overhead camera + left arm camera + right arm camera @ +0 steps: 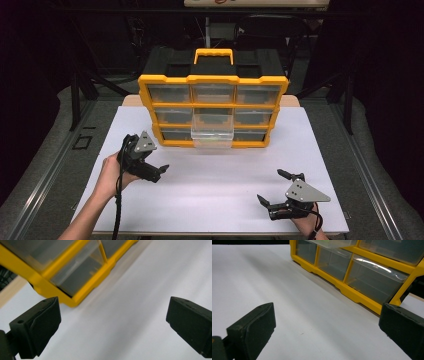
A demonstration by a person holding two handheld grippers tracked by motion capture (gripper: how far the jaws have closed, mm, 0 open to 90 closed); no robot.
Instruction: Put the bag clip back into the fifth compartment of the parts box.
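A yellow and black drawer cabinet (213, 97) with clear drawers and a yellow handle stands at the back middle of the white table. One clear drawer (212, 131) in its middle column is pulled out toward me. My left gripper (159, 172) hovers in front of the cabinet's lower left corner, open, with nothing between its jaws. In the left gripper view the open gripper (113, 322) faces the cabinet's yellow frame (75, 293) at a tilt. My right gripper (272, 186) rests low near the table's front right, open and empty. The right gripper view looks past the gripper (327, 332) to the cabinet (352, 292).
The white table top (215, 195) lies bare between the two grippers and in front of the cabinet. Dark stand legs (75, 100) rise behind the table at the left. Grey floor (45, 165) borders the table on both sides.
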